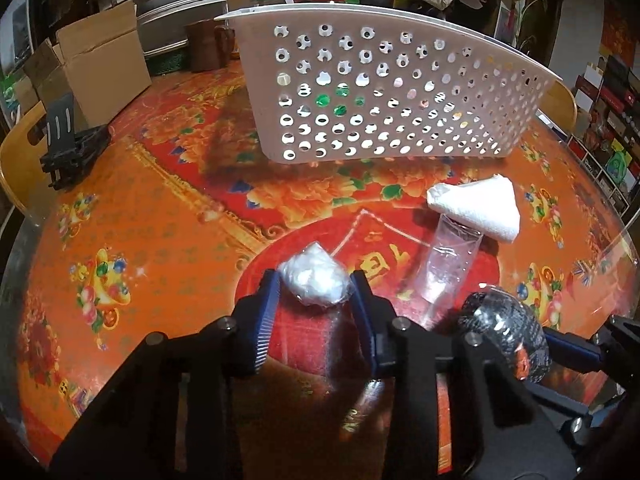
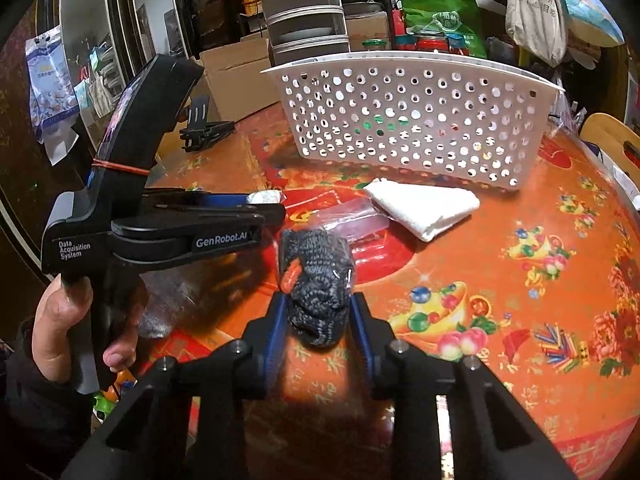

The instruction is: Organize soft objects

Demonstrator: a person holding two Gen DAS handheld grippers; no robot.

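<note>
- Left wrist view: the left gripper [image 1: 316, 286] has its two blue-padded fingers [image 1: 267, 312] closed against the sides of a small white soft bundle wrapped in clear plastic [image 1: 314, 280], which sits near the middle of the table.
- The round table with a red and orange floral cover [image 1: 160, 216] carries a white perforated plastic basket [image 1: 384, 92] at the far side.
- A folded white cloth [image 1: 478, 206] lies right of centre, in front of the basket, its near edge over a clear plastic sleeve [image 1: 448, 256].
- At the near right, a dark knitted bundle in clear wrap [image 1: 504, 328] is visible.
- Right wrist view: the right gripper [image 2: 318, 312] clamps the dark knitted bundle in clear wrap [image 2: 316, 280] between its blue fingers [image 2: 362, 320], close above the table.
- The left gripper [image 2: 266, 198] enters from the left, held by the left hand [image 2: 60, 328]; the white bundle shows at its tip.
- The folded white cloth [image 2: 424, 208] and basket [image 2: 412, 120] lie beyond.
</note>
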